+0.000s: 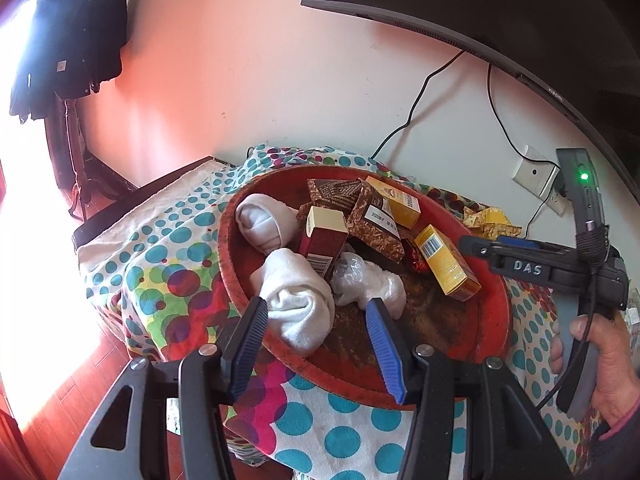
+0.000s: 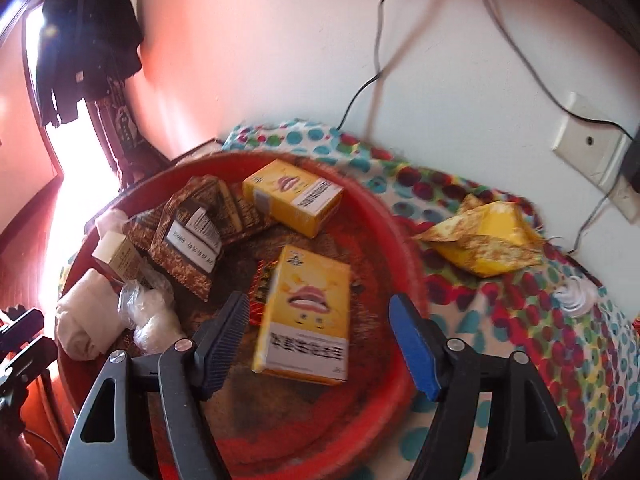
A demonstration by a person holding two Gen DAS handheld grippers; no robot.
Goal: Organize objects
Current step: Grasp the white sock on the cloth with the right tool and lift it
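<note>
A round red tray [image 1: 494,312] sits on a polka-dot cloth [image 1: 168,248]. It holds rolled white socks [image 1: 296,308], brown packets [image 1: 376,228], a dark red box [image 1: 320,240] and two yellow boxes [image 1: 444,260]. My left gripper [image 1: 316,314] is open over the tray's near rim, with a sock roll lying between its fingers, unpressed. My right gripper [image 2: 318,308] is open and straddles a yellow box [image 2: 308,320] that lies flat in the tray [image 2: 396,216]; there is a clear gap on its right side. The left wrist view shows the right gripper [image 1: 472,244] side-on, held by a hand [image 1: 600,356].
A crumpled yellow packet [image 2: 484,240] lies on the cloth right of the tray, near a white coil [image 2: 576,296]. Behind are the wall, a socket [image 2: 588,140] with cables, and a dark monitor [image 1: 480,8]. Dark clothes [image 1: 76,32] hang at the left by a bright window.
</note>
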